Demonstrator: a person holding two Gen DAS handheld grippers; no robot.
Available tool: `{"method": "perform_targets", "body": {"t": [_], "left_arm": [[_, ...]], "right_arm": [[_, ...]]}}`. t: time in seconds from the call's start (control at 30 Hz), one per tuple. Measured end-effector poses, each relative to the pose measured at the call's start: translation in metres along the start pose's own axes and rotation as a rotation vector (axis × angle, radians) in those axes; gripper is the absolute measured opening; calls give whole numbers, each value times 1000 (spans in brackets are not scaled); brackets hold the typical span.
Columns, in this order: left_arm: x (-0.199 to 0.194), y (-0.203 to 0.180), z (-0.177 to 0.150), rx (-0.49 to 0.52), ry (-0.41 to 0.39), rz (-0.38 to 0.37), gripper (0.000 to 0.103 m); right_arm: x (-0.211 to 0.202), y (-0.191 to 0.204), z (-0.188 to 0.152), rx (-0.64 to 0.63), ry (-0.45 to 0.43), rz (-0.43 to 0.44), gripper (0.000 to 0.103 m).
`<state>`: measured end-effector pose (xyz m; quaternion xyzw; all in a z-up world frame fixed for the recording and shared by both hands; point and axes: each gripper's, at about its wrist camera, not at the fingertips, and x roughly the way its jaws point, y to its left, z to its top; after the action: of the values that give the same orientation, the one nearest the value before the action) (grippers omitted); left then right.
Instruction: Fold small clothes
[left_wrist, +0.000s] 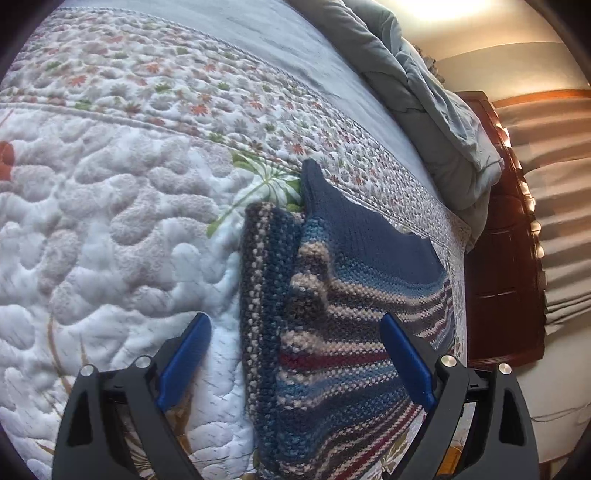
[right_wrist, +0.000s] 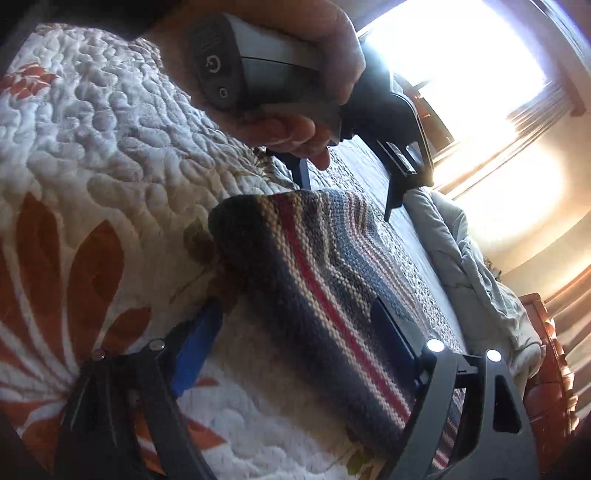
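A small knitted striped sweater, navy at the far end with blue, beige and red stripes, lies on the quilted bed cover. One side is folded over in a thick band along its left edge. My left gripper is open, its blue pads on either side of the sweater's near part, just above it. In the right wrist view the sweater lies between the open fingers of my right gripper. The left gripper, held in a hand, hovers over the sweater's far end.
The white quilt has orange and green flower prints. A grey duvet is bunched at the far side of the bed. A dark wooden footboard runs along the right edge, with curtains and a bright window behind.
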<state>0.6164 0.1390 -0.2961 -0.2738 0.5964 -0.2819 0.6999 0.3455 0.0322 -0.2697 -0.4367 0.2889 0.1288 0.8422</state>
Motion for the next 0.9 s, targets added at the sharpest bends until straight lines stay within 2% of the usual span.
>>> {"method": "perform_targets", "body": {"t": [0.17,0.3,0.37,0.4,0.43,0.47,0.5,0.57,0.7,0.77,0.9], "left_arm": [[12,2,7,-21,6,-32,94],[18,1,17,-23,17,-16,93],[19,-2,18,1,22,14,84],[20,-2,18,11,27,43,64],[20,1,19,1,34,63,50],[19,4,20,-13,34,62,46],[18,6,21,-21,38,53,35],[17,4,21,-15,33,54,32],[19,-3,20,-9,24,84,25],[18,-8,21,-5,17,100,22],[15,-23,22,16,8,140,20]], "right_arm": [[13,-1,12,20,-1,-36,82],[27,-5,22,53,5,-49,81],[32,-7,23,81,6,-39,77],[33,-7,22,90,4,-30,75],[33,-6,22,91,0,-27,72],[32,-6,21,91,-7,-24,66],[34,-6,20,89,-9,-19,62],[37,-5,20,84,-7,-14,47],[44,-12,20,98,3,0,39],[44,-14,18,111,0,8,30],[43,-32,15,154,-18,32,23]]}}
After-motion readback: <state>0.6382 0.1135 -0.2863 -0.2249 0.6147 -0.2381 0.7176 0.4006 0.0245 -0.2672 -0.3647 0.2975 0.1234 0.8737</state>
